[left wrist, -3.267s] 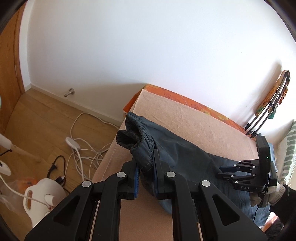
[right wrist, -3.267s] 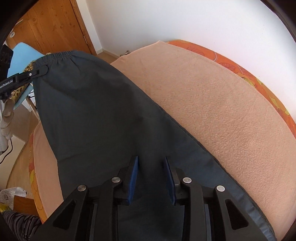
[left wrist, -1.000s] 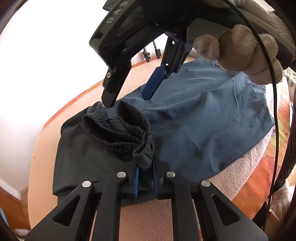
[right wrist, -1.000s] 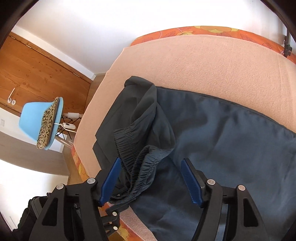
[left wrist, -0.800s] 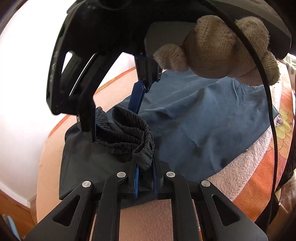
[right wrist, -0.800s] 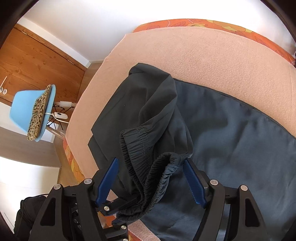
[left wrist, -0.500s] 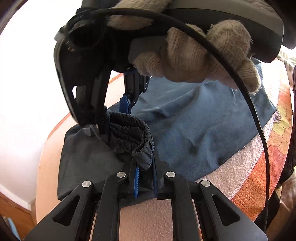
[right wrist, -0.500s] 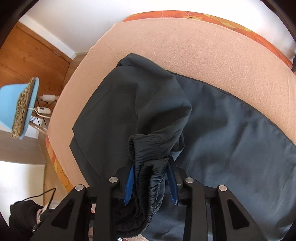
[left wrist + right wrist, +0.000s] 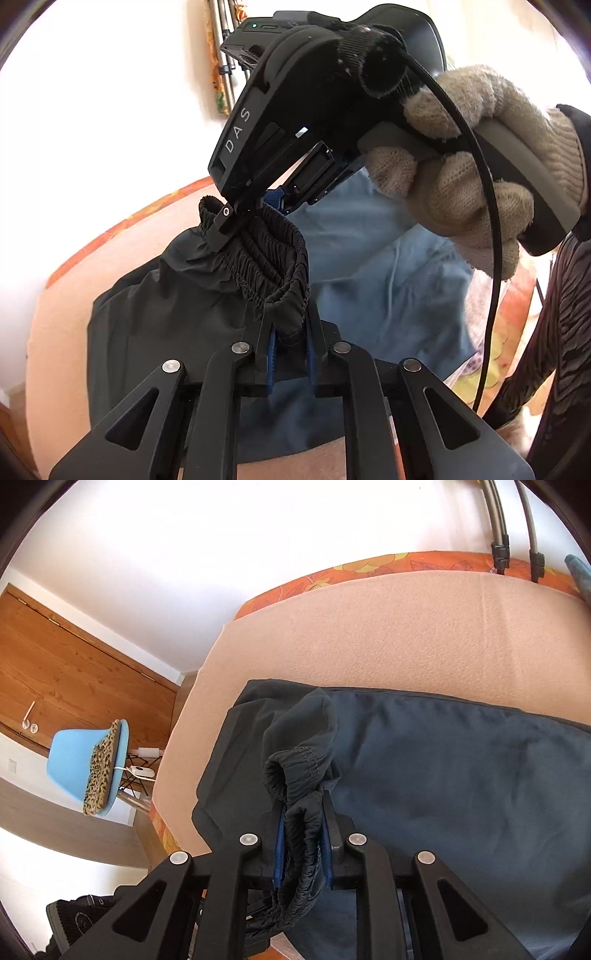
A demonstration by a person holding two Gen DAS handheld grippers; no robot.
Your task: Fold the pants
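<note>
Dark blue-grey pants [image 9: 373, 266] lie spread on a peach blanket [image 9: 406, 635] over the bed. My left gripper [image 9: 289, 332] is shut on the gathered elastic waistband [image 9: 266, 258] and holds it lifted above the fabric. My right gripper [image 9: 302, 823] is shut on the same waistband [image 9: 295, 771] a short way along. In the left wrist view the right gripper's black body, held in a gloved hand [image 9: 465, 192], hangs just above and beyond the waistband. The rest of the pants [image 9: 461, 760] lies flat to the right.
An orange patterned bed edge [image 9: 369, 568] runs along the white wall. A blue chair with a leopard cushion [image 9: 96, 760] and a wooden door [image 9: 74, 686] stand left of the bed. Metal rack tubes [image 9: 498, 520] rise at the far right.
My right gripper came down over the lifted waistband and shut on it. Both grippers have raised the waistband a little. The left gripper has kept its hold.
</note>
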